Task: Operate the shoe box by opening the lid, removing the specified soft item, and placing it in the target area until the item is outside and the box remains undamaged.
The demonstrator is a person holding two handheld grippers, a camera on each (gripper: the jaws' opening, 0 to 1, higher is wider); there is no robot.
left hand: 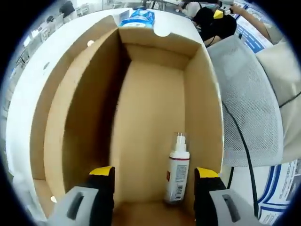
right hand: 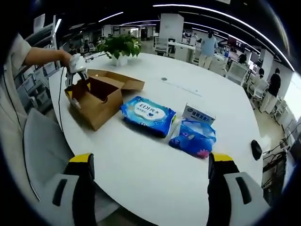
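The brown cardboard shoe box (left hand: 155, 89) stands open, and I look straight down into it in the left gripper view. A white bottle (left hand: 178, 169) with a red label lies against the right inner wall. My left gripper (left hand: 154, 186) hovers open above the box's near end, nothing between its jaws. In the right gripper view the same box (right hand: 99, 96) sits at the left of a white round table (right hand: 155, 169), its lid flap folded back, with the left gripper (right hand: 76, 70) held by a hand over it. My right gripper (right hand: 149, 176) is open and empty above the table's near edge.
A blue wet-wipes pack (right hand: 147, 115), a blue bag (right hand: 194, 136) and a small white box (right hand: 197, 114) lie mid-table. A potted plant (right hand: 120, 47) stands at the far side. A grey mesh chair (left hand: 249, 103) is beside the box. People stand in the office beyond.
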